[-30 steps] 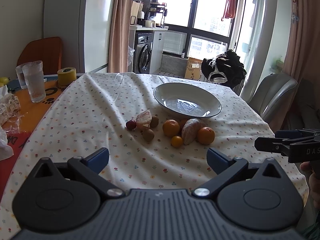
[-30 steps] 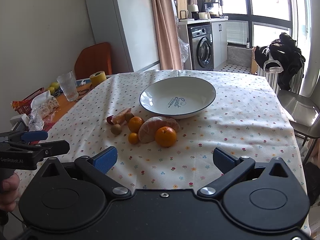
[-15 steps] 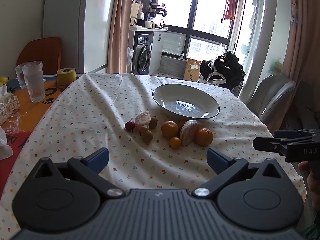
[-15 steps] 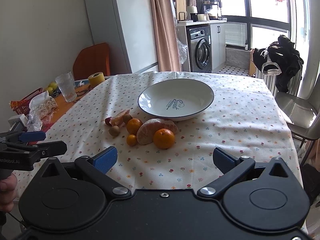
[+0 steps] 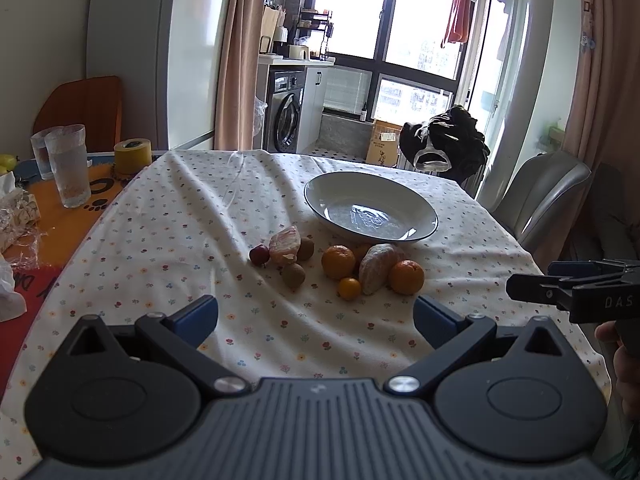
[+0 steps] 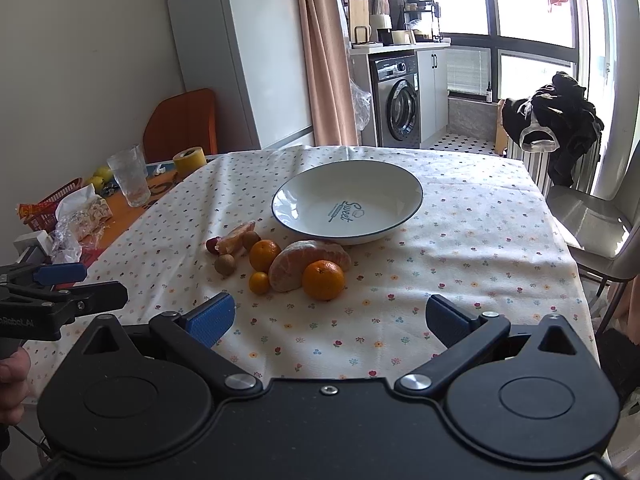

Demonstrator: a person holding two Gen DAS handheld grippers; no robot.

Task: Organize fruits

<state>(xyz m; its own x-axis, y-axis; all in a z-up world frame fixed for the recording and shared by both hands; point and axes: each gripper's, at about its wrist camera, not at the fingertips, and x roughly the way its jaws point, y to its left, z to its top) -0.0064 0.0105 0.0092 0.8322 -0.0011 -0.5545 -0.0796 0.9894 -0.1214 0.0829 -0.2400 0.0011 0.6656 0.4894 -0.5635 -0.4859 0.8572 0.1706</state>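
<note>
Both grippers hang over the near edge of the table point(image 6: 480, 216), neither touching anything. Left gripper point(image 5: 316, 314): jaws spread wide, nothing between the blue pads point(image 5: 198, 312). Right gripper point(image 6: 330, 318): same, jaws wide apart, empty. Each one shows at the edge of the other's view, side-on. Fruit sits loose on the floral tablecloth point(image 5: 180, 216), bunched just in front of the bowl point(image 6: 347, 200), none of it inside. The bowl is white with a dark rim and "Sweet" printed on the bottom. In the right wrist view, the right-hand clump is a peeled citrus half point(image 6: 308, 262) with one orange point(image 6: 323, 279) touching its front, a second orange point(image 6: 264, 254) at its left and a small kumquat-size fruit point(image 6: 259, 282) just in front. The left-hand clump is a peeled pinkish segment point(image 6: 236, 237), a dark red cherry-like fruit point(image 6: 211, 245) at its left end, and two small brown round fruits, one behind point(image 6: 250, 239) and one in front point(image 6: 224, 265). Off the cloth on the left are a drinking glass point(image 6: 129, 176) and a yellow tape roll point(image 6: 189, 160). A grey chair point(image 6: 592, 216) stands at the right side.
</note>
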